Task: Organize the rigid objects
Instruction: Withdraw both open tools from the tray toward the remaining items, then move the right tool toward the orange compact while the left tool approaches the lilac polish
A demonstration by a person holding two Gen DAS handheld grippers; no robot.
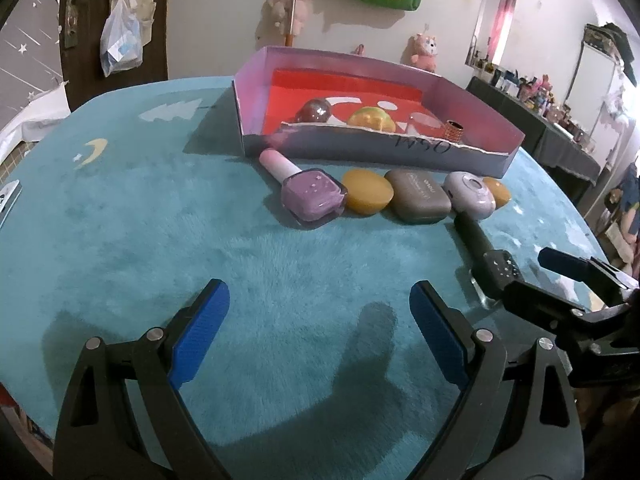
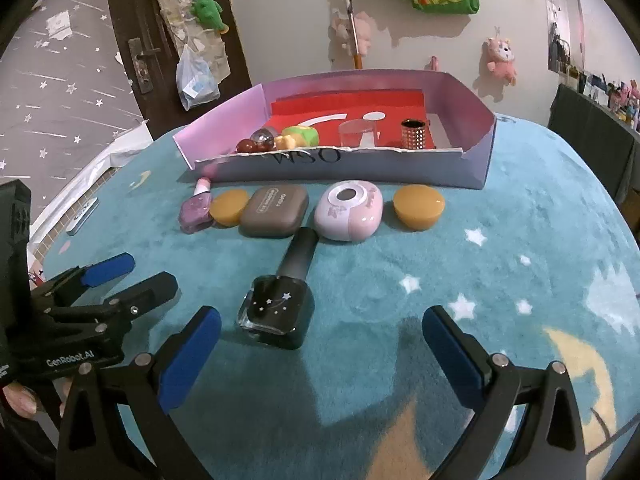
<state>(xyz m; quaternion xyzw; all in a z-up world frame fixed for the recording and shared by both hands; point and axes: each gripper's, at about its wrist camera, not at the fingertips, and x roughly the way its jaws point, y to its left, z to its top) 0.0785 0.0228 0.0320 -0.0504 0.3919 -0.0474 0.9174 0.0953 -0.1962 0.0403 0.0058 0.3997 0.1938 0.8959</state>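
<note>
Blue-padded left gripper (image 1: 319, 308) fingers spread, right gripper (image 2: 321, 340) fingers spread, black nail-polish bottle (image 2: 280, 300) just ahead

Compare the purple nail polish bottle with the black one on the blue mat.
The purple nail polish bottle has a pale pink cap and lies in the row just in front of the box; the black nail polish bottle has a dark cap and lies apart, nearer the grippers. The purple one sits at the row's left end beside an amber disc; the black one's cap points toward the row's middle. Both lie on their sides and carry small star prints.
</note>
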